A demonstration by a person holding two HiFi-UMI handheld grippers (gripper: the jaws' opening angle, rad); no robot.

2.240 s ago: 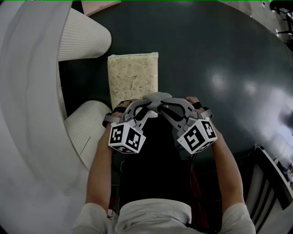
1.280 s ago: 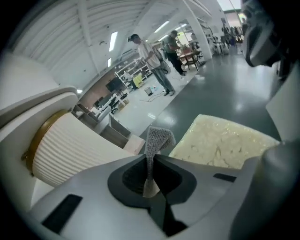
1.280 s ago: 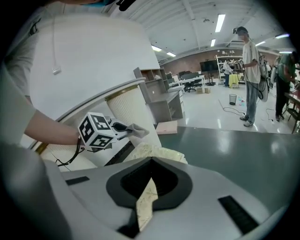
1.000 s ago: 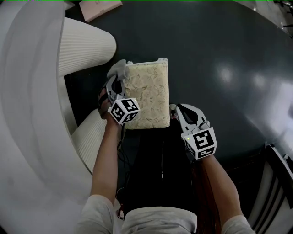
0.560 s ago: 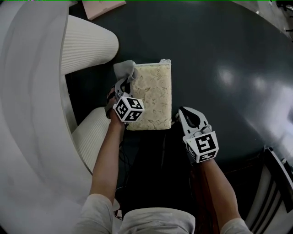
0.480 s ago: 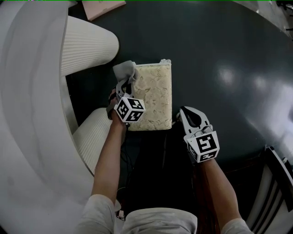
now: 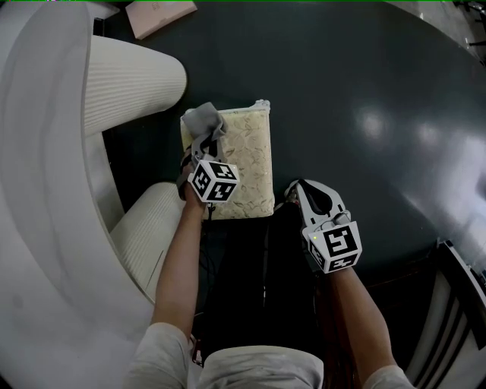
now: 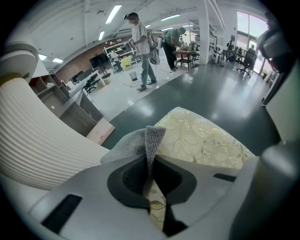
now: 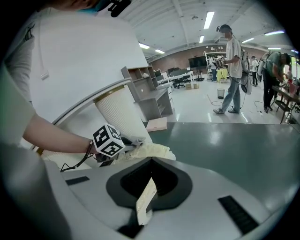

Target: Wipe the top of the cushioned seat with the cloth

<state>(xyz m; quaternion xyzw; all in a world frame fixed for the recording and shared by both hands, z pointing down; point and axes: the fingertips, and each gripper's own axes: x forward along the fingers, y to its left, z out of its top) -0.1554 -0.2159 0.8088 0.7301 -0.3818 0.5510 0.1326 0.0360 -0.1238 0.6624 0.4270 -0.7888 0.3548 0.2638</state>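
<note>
At the far left, a tall white ribbed rounded panel (image 7: 129, 76) is seen. A second, lower ribbed panel (image 7: 148, 228) sits nearer the person, and a flat pink box (image 7: 159, 14) is laid at the top edge of the head view.

Just right of the panels, the small grey knitted cloth (image 7: 202, 118) is found bunched on the far left corner of the seat. A little of it is spilled over the left edge. It is gripped by the left hand-held gripper (image 7: 203, 138). In the left gripper view the jaws are clenched on a raised fold of the cloth, and the rest of it is spread on the padding beneath the tips. The gripper is pointed steeply down, with its marker cube (image 7: 213, 181) held over the seat's left side.

Next, the cream, leaf-patterned rectangular cushioned seat (image 7: 247, 156) is shown running lengthways away from the person. It is set against the dark green glossy floor (image 7: 364, 76).

At its near right corner the right hand-held gripper (image 7: 293, 191) is placed. In the right gripper view its jaws are closed on a thin cream strip, seemingly the seat's edge. Further right, bright light reflections are caught on the glossy floor.
</note>
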